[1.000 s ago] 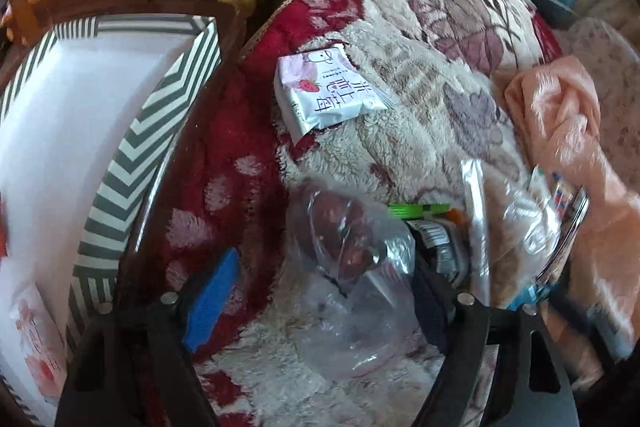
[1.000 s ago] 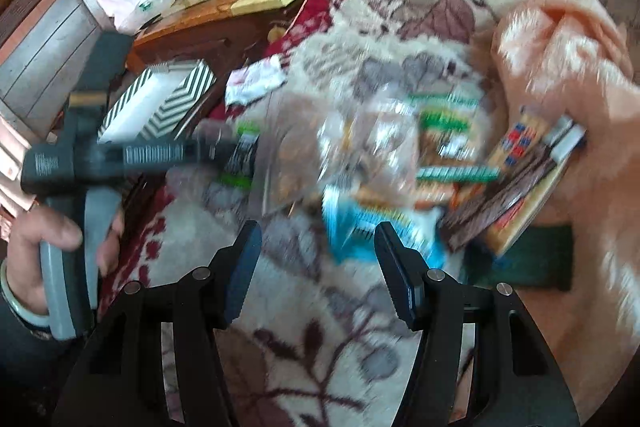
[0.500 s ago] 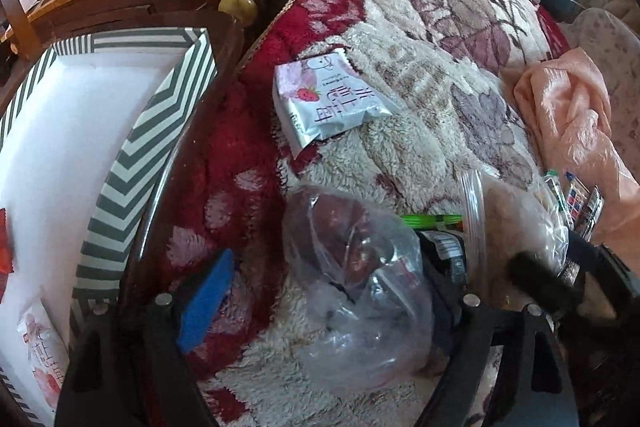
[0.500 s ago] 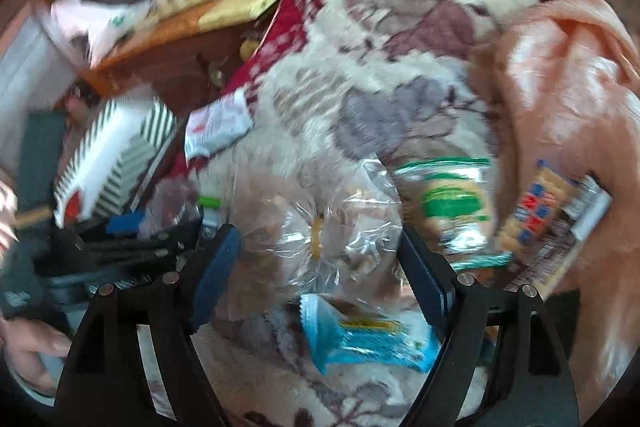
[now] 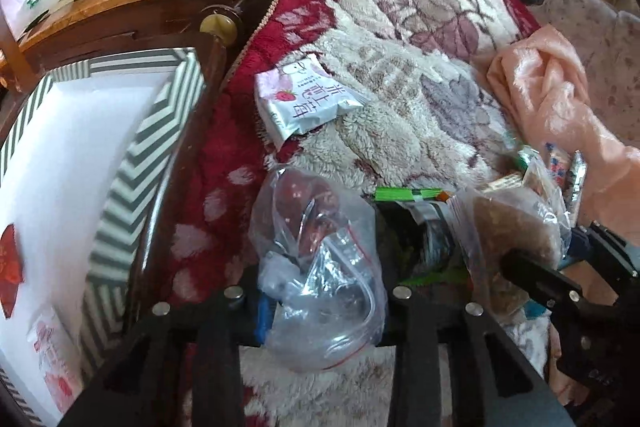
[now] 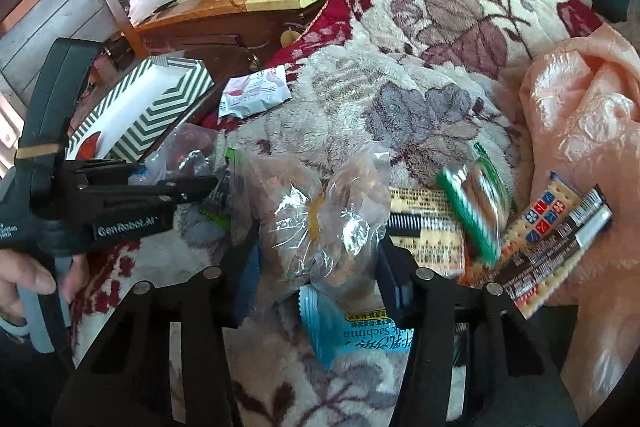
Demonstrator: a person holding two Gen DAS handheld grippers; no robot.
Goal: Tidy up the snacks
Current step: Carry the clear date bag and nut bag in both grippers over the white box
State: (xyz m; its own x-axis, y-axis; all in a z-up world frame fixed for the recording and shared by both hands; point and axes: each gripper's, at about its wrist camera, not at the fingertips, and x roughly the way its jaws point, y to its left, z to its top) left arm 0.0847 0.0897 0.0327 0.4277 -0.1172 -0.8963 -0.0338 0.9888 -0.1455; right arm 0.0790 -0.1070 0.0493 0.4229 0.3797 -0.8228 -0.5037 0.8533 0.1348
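Crinkly clear zip bag (image 5: 320, 267) of dark red snacks, pinched in left hand-held gripper (image 5: 320, 311). Clear bag of brown snacks (image 6: 320, 227), clamped by right hand-held gripper (image 6: 316, 283), jaws of both just closed. Fleecy floral blanket (image 6: 420, 75). Striped box (image 5: 132, 163) holding small packets.

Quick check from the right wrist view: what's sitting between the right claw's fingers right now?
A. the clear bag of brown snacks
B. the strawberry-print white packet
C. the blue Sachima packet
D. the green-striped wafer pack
A: the right claw has just closed on the clear bag of brown snacks, its fingers pressing both sides; the blue Sachima packet lies beneath on the blanket.
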